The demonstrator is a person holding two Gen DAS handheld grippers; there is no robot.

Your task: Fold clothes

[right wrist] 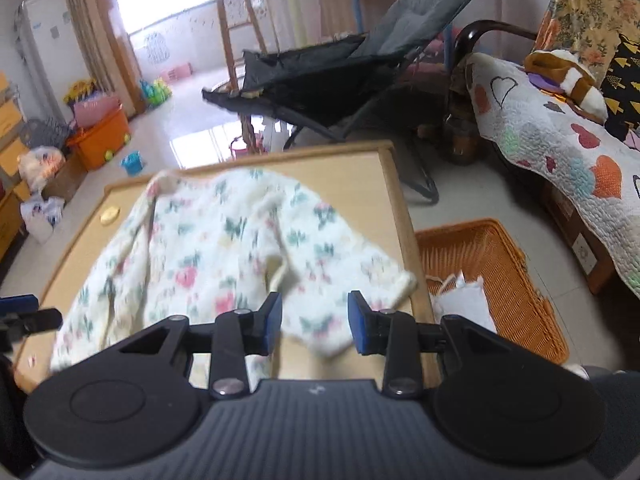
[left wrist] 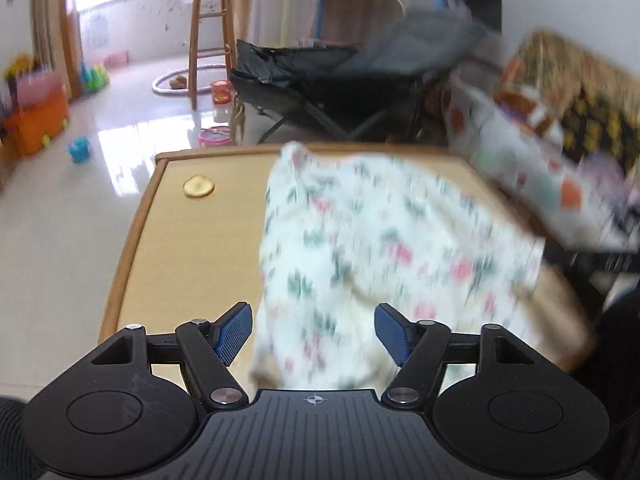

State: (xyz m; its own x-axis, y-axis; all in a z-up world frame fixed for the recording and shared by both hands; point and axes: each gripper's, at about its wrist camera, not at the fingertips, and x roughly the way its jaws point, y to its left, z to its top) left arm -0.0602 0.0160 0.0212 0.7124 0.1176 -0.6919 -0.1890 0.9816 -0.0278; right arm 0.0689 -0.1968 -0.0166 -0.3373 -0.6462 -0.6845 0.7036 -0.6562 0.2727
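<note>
A cream garment with a pink and green flower print (left wrist: 380, 248) lies crumpled on the wooden table (left wrist: 192, 248); it is motion-blurred. My left gripper (left wrist: 314, 330) is open, its blue pads wide apart over the garment's near edge. In the right wrist view the same garment (right wrist: 224, 248) spreads across the table (right wrist: 360, 176). My right gripper (right wrist: 314, 326) is open, pads either side of the garment's near right corner, with no cloth pinched. The left gripper's tip (right wrist: 20, 314) shows at the far left.
A small yellow round object (left wrist: 198, 187) sits on the table's far left. An orange wicker basket (right wrist: 492, 276) with white cloth stands right of the table. A black reclining chair (right wrist: 332, 76), a quilt-covered sofa (right wrist: 560, 152) and floor toys lie beyond.
</note>
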